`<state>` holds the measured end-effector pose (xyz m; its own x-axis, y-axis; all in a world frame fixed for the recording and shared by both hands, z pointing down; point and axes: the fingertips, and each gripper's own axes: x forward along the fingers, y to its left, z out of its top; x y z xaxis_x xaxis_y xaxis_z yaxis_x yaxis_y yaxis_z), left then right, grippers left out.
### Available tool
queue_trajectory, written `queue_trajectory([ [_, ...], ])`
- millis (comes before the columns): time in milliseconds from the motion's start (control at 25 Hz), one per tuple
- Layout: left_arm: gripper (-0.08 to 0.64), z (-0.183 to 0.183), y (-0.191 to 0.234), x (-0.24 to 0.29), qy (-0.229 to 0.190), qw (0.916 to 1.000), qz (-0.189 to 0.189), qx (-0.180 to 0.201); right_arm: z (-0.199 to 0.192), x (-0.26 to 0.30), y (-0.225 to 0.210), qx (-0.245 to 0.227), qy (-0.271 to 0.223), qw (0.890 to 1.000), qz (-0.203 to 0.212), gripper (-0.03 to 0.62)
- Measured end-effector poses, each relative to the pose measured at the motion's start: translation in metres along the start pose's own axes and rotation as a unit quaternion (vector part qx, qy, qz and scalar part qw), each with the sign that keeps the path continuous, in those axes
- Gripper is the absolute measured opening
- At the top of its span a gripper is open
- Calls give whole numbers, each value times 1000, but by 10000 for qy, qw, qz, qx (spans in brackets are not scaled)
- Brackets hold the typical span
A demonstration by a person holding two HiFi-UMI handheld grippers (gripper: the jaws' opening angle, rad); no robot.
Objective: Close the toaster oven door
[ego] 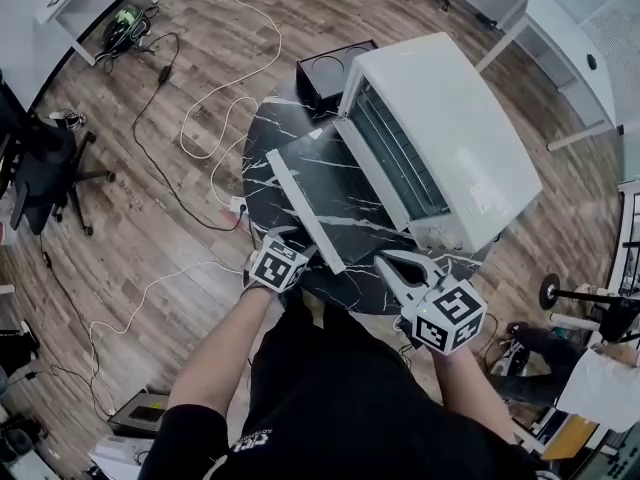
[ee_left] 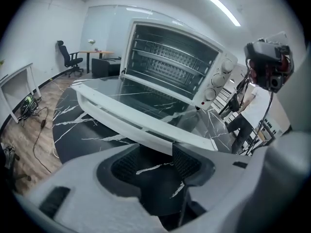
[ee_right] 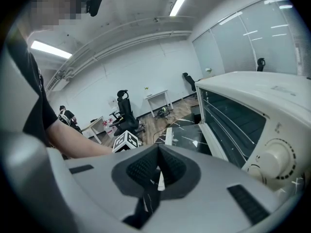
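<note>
A wooden floor (ego: 120,238) is seen around a round black marble table (ego: 262,128) at the centre of the head view. The table is occupied by a white toaster oven (ego: 450,138), set towards the upper right, with its cavity exposed. Its door (ego: 335,183) is folded fully down and lies flat over the tabletop, with the white handle (ego: 303,211) running along its lower-left edge. The left gripper (ego: 300,252) is held at the lower end of that handle. Its jaws are spread wide with nothing gripped, and the handle lies just ahead of their tips. The right gripper (ego: 386,262) is held at lower centre, beside the door's near corner, with its jaws closed together on nothing.
</note>
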<state>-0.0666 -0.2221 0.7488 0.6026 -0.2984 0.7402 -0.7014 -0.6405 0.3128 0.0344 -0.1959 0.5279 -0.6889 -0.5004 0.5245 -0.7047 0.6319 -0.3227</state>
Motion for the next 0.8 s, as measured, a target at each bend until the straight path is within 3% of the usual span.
queue_trajectory([
  [240, 216, 1, -1, 5, 133, 9999, 19, 68, -11, 6, -1, 105, 113, 9999, 22, 6],
  [800, 199, 35, -14, -17, -215, 9997, -34, 102, 10, 18, 6, -79, -20, 9998, 190, 6],
])
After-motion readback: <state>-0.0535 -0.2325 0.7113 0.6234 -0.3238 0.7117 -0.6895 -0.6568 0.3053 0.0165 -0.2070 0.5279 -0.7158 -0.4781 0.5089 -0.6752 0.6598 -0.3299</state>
